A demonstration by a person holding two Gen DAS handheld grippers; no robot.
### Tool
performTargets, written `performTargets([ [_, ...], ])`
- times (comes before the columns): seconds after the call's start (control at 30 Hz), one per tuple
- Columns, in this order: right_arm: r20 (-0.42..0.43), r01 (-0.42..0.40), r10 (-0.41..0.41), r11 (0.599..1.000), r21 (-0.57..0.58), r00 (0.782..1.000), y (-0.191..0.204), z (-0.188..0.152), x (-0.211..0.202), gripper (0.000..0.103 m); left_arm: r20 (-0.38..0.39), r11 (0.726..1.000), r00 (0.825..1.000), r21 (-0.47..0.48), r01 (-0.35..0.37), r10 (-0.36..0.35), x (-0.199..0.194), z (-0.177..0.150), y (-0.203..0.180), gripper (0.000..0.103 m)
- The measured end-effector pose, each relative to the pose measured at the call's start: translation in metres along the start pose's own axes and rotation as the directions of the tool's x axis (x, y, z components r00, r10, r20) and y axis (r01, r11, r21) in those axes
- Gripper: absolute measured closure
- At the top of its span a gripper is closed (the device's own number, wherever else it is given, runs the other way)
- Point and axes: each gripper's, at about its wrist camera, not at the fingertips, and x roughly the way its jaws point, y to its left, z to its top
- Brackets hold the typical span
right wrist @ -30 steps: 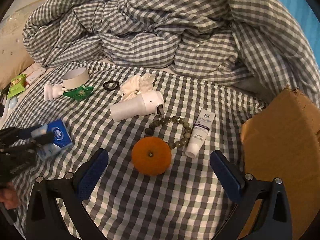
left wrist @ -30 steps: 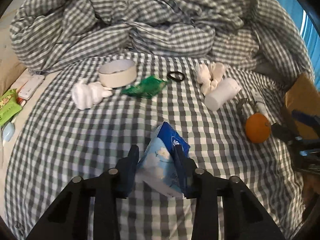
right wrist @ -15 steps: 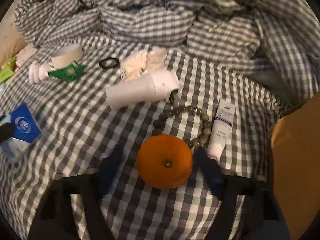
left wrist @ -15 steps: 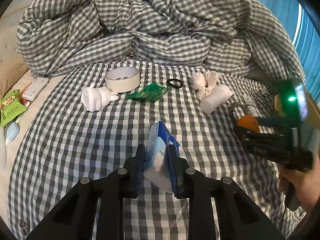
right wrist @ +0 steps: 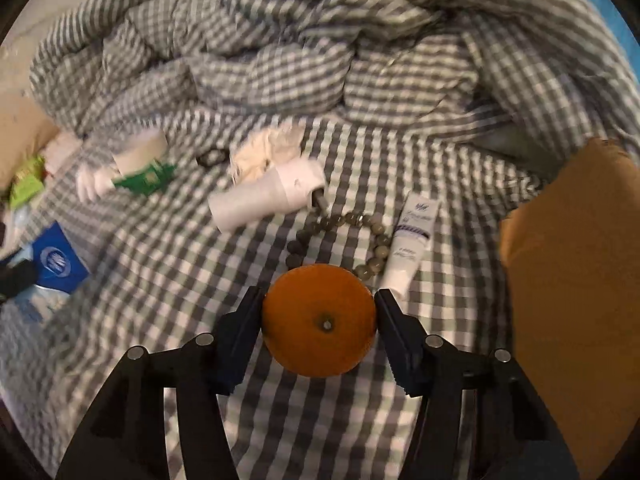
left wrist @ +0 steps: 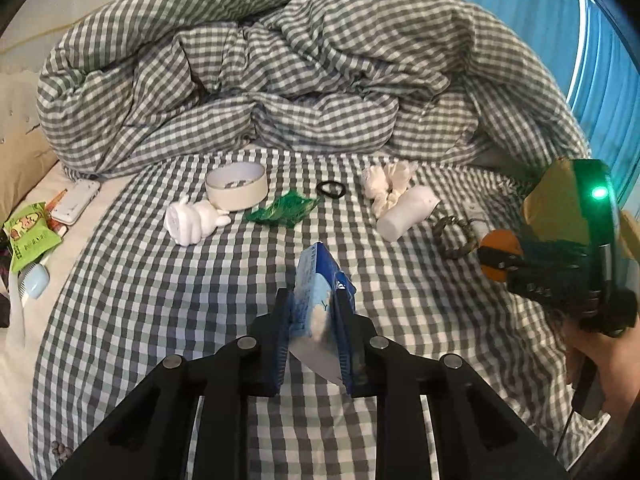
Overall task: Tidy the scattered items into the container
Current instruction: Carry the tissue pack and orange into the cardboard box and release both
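A blue tissue pack [left wrist: 316,268] is pinched upright in my left gripper [left wrist: 314,300], held a little above the checked sheet; the same pack shows at the left edge [right wrist: 56,260] of the right wrist view. My right gripper [right wrist: 318,300] is shut on an orange [right wrist: 320,320], both pads pressing its sides. In the left wrist view the orange [left wrist: 498,242] appears at the right, with a hand behind that gripper. The brown cardboard box [right wrist: 568,280] stands just right of the orange.
Still on the sheet lie a white bottle [right wrist: 264,200], bead bracelet [right wrist: 340,220], cream tube [right wrist: 412,240], white crumpled cloth [right wrist: 268,148], black hair tie [left wrist: 331,189], green packet [left wrist: 284,210], tape roll [left wrist: 236,186] and white rabbit figure [left wrist: 192,222]. A bunched duvet [left wrist: 280,80] fills the back.
My left gripper closed tighter on the tissue pack and lifted it off the sheet. My right gripper moved in on the orange and its wide jaws closed onto it.
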Motion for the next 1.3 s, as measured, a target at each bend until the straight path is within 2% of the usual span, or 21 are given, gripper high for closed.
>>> performTargets([
  [0.13,0.093,-0.020,0.018,1.000,0.023,0.996,-0.007,0.011,-0.045,0.047,0.039,1.000,0.999,0.004,0.009,-0.009,-0.018,0.012,-0.007,0.083],
  [0.3,0.221,-0.041,0.030,0.998,0.046,0.975,-0.021,0.027,-0.110,0.047,0.088,0.999,0.996,0.022,0.030,-0.032,-0.042,0.030,-0.023,0.082],
  [0.43,0.302,-0.016,-0.002,0.998,0.057,0.953,-0.041,0.032,-0.164,0.047,0.129,0.996,0.989,0.058,0.062,-0.069,-0.065,0.046,-0.047,0.082],
  [0.57,0.349,0.034,-0.063,0.996,0.088,0.935,-0.073,0.027,-0.208,0.047,0.175,0.988,0.976,0.103,0.114,-0.131,-0.088,0.063,-0.081,0.083],
  [0.73,0.370,0.111,-0.164,0.981,0.160,0.915,-0.125,0.009,-0.247,0.047,0.210,0.967,0.952,0.170,0.189,-0.223,-0.108,0.082,-0.137,0.082],
  [0.87,0.354,0.160,-0.226,0.965,0.206,0.907,-0.158,-0.008,-0.262,0.047,0.221,0.941,0.927,0.222,0.255,-0.303,-0.117,0.089,-0.187,0.082],
  [1.13,0.332,0.219,-0.315,0.930,0.296,0.889,-0.217,-0.034,-0.286,0.047,0.174,0.880,0.890,0.317,0.355,-0.421,-0.105,0.090,-0.288,0.082],
  [1.3,0.321,0.227,-0.330,0.920,0.318,0.888,-0.234,-0.046,-0.291,0.047,0.129,0.854,0.883,0.347,0.387,-0.452,-0.092,0.086,-0.329,0.082],
])
